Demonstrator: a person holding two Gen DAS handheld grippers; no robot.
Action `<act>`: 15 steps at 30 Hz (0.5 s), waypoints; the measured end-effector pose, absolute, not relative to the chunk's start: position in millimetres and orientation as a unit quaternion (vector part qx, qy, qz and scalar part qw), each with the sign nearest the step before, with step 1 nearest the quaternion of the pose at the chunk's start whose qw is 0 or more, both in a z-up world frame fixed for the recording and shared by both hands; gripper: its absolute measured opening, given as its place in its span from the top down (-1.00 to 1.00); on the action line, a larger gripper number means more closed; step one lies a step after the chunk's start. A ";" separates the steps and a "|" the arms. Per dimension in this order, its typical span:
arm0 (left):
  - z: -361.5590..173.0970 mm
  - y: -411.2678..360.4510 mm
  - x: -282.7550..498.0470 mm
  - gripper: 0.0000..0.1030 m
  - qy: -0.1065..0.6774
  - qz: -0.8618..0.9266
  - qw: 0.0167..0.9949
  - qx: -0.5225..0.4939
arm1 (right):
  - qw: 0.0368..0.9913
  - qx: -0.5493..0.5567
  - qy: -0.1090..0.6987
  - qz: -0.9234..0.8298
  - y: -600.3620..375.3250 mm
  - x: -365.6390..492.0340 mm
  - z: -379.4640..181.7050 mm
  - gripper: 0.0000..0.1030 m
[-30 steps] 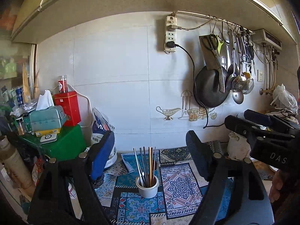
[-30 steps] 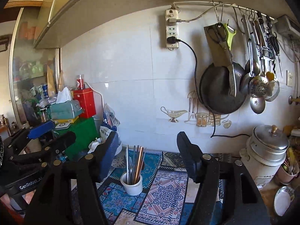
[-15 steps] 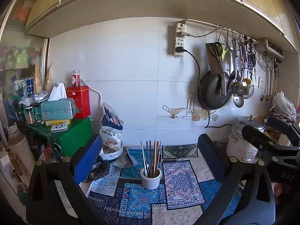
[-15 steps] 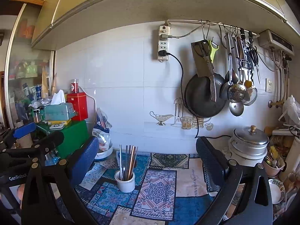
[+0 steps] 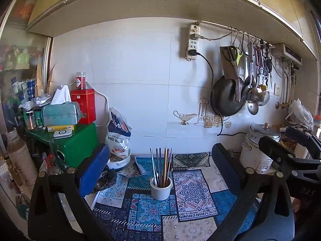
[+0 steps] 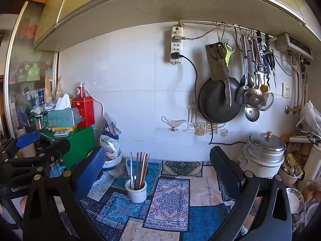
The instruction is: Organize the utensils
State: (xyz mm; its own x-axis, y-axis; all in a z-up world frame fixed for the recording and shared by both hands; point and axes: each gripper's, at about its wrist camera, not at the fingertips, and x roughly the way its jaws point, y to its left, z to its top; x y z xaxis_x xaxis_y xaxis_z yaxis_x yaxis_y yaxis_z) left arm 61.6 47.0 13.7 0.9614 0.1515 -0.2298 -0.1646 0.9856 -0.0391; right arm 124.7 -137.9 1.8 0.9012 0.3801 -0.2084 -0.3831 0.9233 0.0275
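Your hands are hidden in both views; only the black frames of the tools fill the lower corners. The shelf behind glass at the far left of each frame is too hazy to make out, and the far right clutter is cut off by the lens edge. The tabletop itself is covered by a patterned cloth [image 5: 192, 192], so you cannot see its surface.

Your left hand-held gripper [image 5: 160, 164] is held level above the cloth, pointing at the tiled wall, its jaws spread wide with nothing between them. In the right wrist view it shows again at the left edge [image 6: 43, 142], seen from the side. Your right hand-held gripper [image 6: 157, 162] sits in the same level pose, jaws equally wide and holding nothing; the left wrist view catches it at the right edge [image 5: 280, 138].

The white cup [image 5: 161, 188] stands upright on the cloth, low in the centre of the left view and just left of centre in the right view [image 6: 136, 191]. A bundle of chopsticks [image 5: 161, 165] stands in it, tips fanned upward. More utensils hang from a rail [image 6: 252, 30] at the upper right, in front of a dark wok [image 6: 216, 102]. A metal pot [image 6: 264, 152] sits at the lower right.
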 end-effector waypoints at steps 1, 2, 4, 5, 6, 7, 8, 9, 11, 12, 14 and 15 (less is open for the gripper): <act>13.3 47.8 61.2 -0.98 0.114 0.079 0.990 -0.029 | 0.975 -0.007 0.106 0.195 -137.4 124.1 1.9 -1.00; 12.8 48.4 60.4 -0.98 0.114 0.079 0.990 -0.028 | 0.975 -0.007 0.106 0.195 -137.3 124.2 1.6 -1.00; 12.4 49.5 59.7 -0.98 0.115 0.077 0.990 -0.028 | 0.975 -0.007 0.106 0.196 -137.4 124.3 1.7 -1.00; 12.2 50.2 59.8 -0.98 0.115 0.075 0.990 -0.027 | 0.975 -0.007 0.106 0.196 -137.4 124.3 1.7 -1.00; 11.9 50.7 59.9 -0.98 0.114 0.074 0.990 -0.027 | 0.975 -0.007 0.105 0.195 -137.4 124.2 1.7 -1.00; 11.7 51.2 60.2 -0.98 0.114 0.072 0.991 -0.026 | 0.975 -0.008 0.105 0.195 -137.0 123.5 1.9 -1.00; 11.6 51.3 60.5 -0.98 0.114 0.071 0.991 -0.025 | 0.975 -0.008 0.105 0.194 -137.0 123.6 1.5 -1.00; 11.5 51.4 60.6 -0.98 0.114 0.069 0.991 -0.024 | 0.976 -0.008 0.104 0.193 -136.7 122.8 1.7 -1.00; 11.5 51.6 61.0 -0.98 0.113 0.066 0.991 -0.023 | 0.976 -0.008 0.104 0.190 -135.7 121.8 1.7 -1.00; 11.7 51.7 60.9 -0.98 0.113 0.066 0.991 -0.023 | 0.976 -0.008 0.104 0.189 -135.4 121.1 1.6 -1.00; 11.8 51.9 60.5 -0.99 0.112 0.065 0.991 -0.023 | 0.977 -0.007 0.105 0.187 -134.9 120.7 1.3 -1.00; 12.0 52.5 60.5 -0.98 0.112 0.064 0.991 -0.024 | 0.977 -0.006 0.105 0.187 -135.0 120.0 1.3 -1.00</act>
